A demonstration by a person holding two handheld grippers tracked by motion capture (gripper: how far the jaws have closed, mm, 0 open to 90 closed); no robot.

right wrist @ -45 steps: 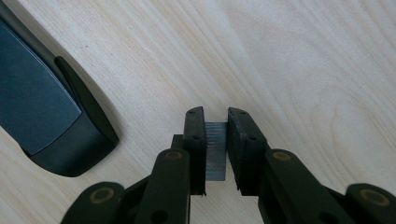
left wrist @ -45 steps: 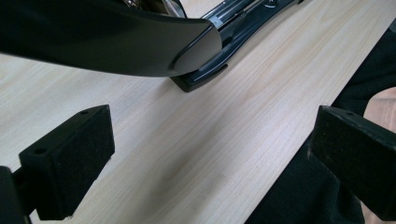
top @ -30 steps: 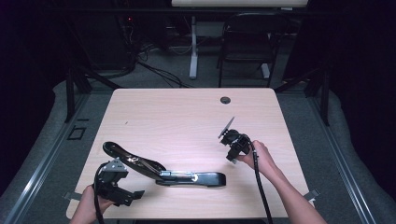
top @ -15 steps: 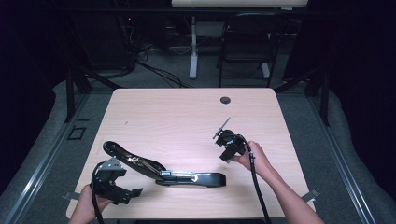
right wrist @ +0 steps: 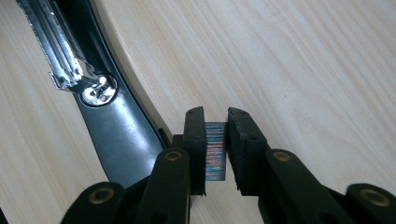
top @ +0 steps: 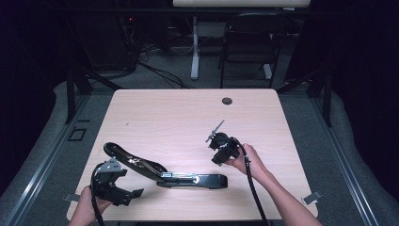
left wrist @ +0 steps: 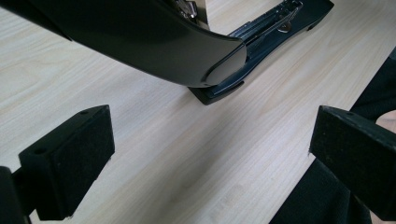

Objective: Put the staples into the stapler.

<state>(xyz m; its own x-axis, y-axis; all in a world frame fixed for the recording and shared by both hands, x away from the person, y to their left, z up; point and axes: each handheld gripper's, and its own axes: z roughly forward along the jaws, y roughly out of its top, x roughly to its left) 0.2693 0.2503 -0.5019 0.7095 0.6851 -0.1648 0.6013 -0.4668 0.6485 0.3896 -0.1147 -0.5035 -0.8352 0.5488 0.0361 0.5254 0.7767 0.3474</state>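
**Right gripper drifting nearer to the opened stapler**

Since one second ago, the right gripper [top: 220,149] has been sliding a little to the left across the table, toward the stapler, while the left gripper [top: 126,182] has been keeping its place.

At the near edge, on the person's left, the left gripper is hovering low over the light wooden table [top: 179,117]. Its jaws are standing widely spread with nothing between them. In the left gripper view [left wrist: 210,140], bare wood is lying between the two pads.

Just beyond it, the long black metal stapler [top: 188,179] is lying swung open. Its base is resting flat on the table and pointing to the right. Its curved top arm [left wrist: 140,42] is rising to the left, and the arm's rounded end is hanging just above the left gripper.

A little farther, to the right of the stapler, a hand is holding the right gripper. Its jaws [right wrist: 215,116] are pinching a small shimmering metal strip of staples [right wrist: 215,149] upright between the pads. Below them, the right gripper view is showing the stapler's black body [right wrist: 121,135] and its silver staple channel [right wrist: 60,46].

Near the far edge, a small dark round hole [top: 227,100] is sitting in the tabletop. Behind the table, a dark folding chair [top: 247,47] is standing on the floor.
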